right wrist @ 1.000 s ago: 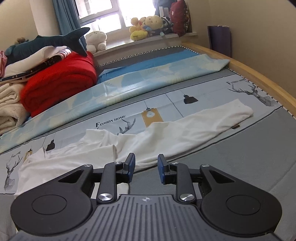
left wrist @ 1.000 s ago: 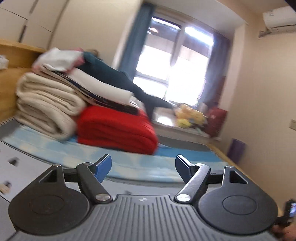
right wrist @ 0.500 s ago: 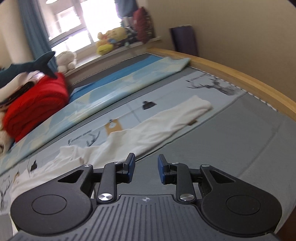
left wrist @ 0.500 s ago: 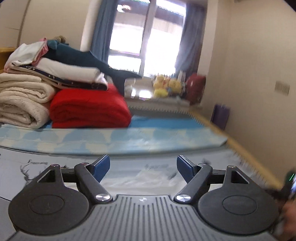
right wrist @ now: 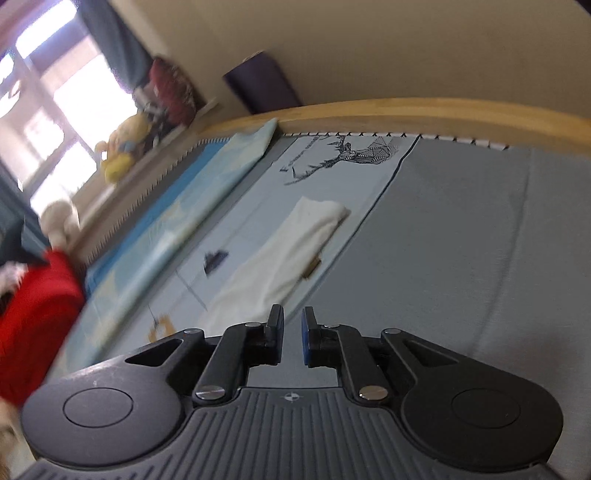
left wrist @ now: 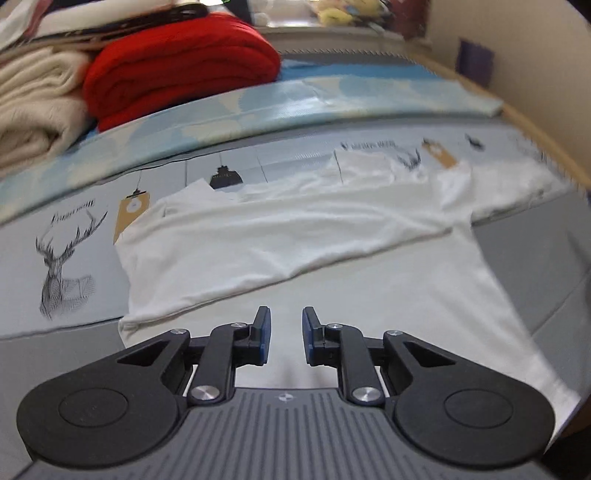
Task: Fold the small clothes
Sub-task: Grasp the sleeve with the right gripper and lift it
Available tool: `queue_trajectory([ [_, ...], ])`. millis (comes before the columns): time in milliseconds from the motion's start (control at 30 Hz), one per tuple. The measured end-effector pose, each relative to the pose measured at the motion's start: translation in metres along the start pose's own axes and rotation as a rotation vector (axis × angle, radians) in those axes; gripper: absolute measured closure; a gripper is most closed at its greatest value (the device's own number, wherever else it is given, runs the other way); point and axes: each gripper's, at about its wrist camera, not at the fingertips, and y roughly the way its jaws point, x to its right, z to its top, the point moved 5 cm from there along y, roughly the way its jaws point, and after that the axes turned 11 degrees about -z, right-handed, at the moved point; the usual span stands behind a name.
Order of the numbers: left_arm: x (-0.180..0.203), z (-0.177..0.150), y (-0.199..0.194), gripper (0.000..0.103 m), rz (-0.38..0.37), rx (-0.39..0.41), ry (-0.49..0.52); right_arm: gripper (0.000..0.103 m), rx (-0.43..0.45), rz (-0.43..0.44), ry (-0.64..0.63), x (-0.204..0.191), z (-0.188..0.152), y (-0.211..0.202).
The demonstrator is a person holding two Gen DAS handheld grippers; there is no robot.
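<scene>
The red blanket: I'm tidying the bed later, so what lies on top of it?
On the red blanket, at the frame's top edge, lies a stack of folded light and dark fabric. How high it goes is cut off and blurred.

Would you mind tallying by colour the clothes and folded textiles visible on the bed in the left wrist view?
White: 1, the white long-sleeved shirt, spread out.
Red: 1, the folded red blanket.
Cream: 1, the folded cream blanket.
Light blue: 1, the light blue sheet.
Total: 4
</scene>
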Motion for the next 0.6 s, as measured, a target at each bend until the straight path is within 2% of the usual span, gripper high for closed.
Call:
queue_trajectory([
  [167,0.013,-0.017,0.024,0.082,-0.043,-0.115,-0.002,0.090,0.006,0.034,0.090,-0.003,0.015,0.047],
  [267,0.021,-0.015,0.030,0.082,-0.056,-0.131,0.026,0.089,0.012,0.042,0.115,-0.006,0.023,0.081],
  [400,0.026,-0.013,0.038,0.081,-0.065,-0.143,0.069,0.073,0.004,0.027,0.159,-0.002,0.032,0.127],
  [533,0.019,-0.016,0.043,0.081,-0.064,-0.169,0.051,0.072,-0.020,-0.031,0.258,0.011,0.035,0.173],
  [600,0.015,-0.016,0.044,0.081,-0.058,-0.177,0.042,0.072,-0.018,-0.021,0.299,0.013,0.035,0.186],
])
